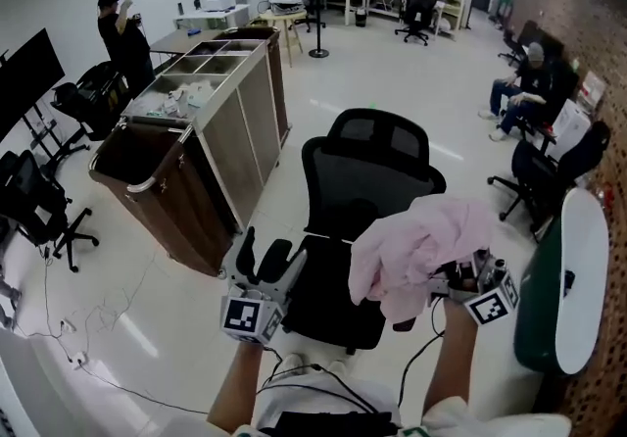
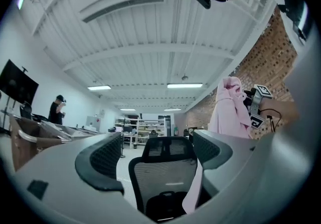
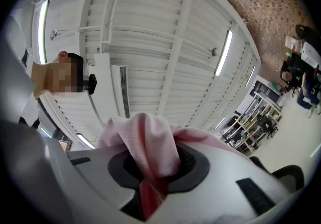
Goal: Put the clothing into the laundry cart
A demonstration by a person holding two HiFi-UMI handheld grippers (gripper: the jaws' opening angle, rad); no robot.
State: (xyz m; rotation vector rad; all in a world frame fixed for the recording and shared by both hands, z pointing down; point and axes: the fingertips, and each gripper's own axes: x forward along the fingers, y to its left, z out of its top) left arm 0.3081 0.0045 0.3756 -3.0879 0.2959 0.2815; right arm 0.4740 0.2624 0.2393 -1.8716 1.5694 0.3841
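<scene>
A pale pink garment hangs bunched from my right gripper, which is shut on it above the black mesh office chair. In the right gripper view the pink cloth is pinched between the dark pads and spills upward. My left gripper stands open and empty to the left of the chair seat, pointing up toward the chair back; the pink garment shows at its right. The brown laundry cart with several compartments stands to the left.
A person stands beyond the cart. Other people sit on chairs at the right. Black office chairs and cables lie at the left. A white-topped green table is at the right edge.
</scene>
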